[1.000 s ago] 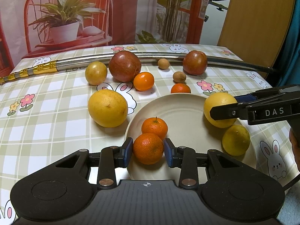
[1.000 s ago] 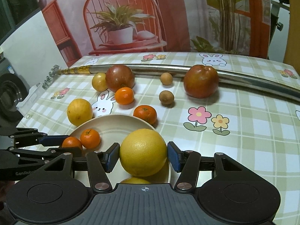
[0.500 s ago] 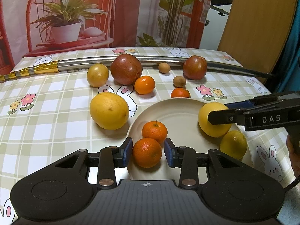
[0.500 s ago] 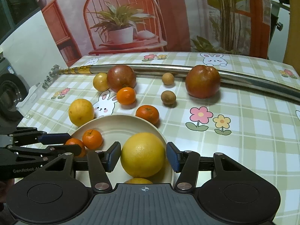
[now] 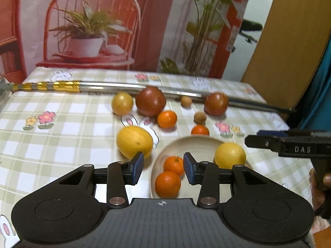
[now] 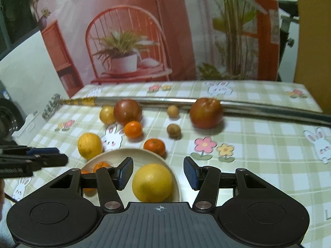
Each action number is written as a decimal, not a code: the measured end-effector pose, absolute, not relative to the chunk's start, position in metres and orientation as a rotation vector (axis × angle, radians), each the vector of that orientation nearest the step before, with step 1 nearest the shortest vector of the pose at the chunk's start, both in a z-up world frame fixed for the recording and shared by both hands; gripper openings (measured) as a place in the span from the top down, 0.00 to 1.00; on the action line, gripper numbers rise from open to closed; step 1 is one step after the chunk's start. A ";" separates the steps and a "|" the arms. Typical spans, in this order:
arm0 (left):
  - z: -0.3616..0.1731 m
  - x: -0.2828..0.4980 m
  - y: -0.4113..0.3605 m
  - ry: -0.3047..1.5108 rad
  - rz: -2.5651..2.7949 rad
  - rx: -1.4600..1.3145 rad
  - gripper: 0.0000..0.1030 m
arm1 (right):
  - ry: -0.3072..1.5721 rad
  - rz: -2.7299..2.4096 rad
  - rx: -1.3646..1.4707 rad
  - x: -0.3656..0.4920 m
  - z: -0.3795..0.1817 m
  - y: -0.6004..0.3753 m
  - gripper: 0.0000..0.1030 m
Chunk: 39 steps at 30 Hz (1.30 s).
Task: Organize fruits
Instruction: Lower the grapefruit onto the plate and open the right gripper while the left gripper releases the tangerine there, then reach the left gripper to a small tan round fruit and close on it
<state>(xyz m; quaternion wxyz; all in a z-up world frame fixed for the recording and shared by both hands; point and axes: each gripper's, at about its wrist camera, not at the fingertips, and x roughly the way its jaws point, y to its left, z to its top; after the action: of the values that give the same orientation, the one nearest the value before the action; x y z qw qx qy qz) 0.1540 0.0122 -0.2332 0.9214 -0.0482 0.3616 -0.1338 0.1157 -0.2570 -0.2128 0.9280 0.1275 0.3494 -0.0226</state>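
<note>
Both grippers, left and right, jaws wide apart, holding nothing. Plate near table's front edge carries yellow citrus and two mandarins. We judge citrus firm, rounded, roll-prone (grip across widest girth).

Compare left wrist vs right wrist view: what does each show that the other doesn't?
Left wrist only: the left gripper from behind, jaws open, and the wooden panel at right.

Right wrist only: the right gripper from behind, jaws open, and the dark appliance at the left edge.

Both: the plate holding two small oranges and a yellow citrus, loose fruit on the tablecloth, and the metal rod.
</note>
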 end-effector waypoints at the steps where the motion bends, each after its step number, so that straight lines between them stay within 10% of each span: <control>1: -0.229 0.153 0.015 0.737 -0.274 -0.105 0.57 | 0.706 -0.052 0.259 0.113 -0.210 -0.257 0.51; 39: -0.194 0.117 0.050 0.683 -0.249 -0.191 0.51 | 0.516 -0.193 0.251 0.061 -0.184 -0.253 0.50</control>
<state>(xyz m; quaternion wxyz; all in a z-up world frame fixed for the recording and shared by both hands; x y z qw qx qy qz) 0.1173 0.0500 -0.1936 0.9303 -0.0932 0.3333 -0.1216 0.0607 -0.2532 -0.1836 0.9545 0.1236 0.2542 -0.0952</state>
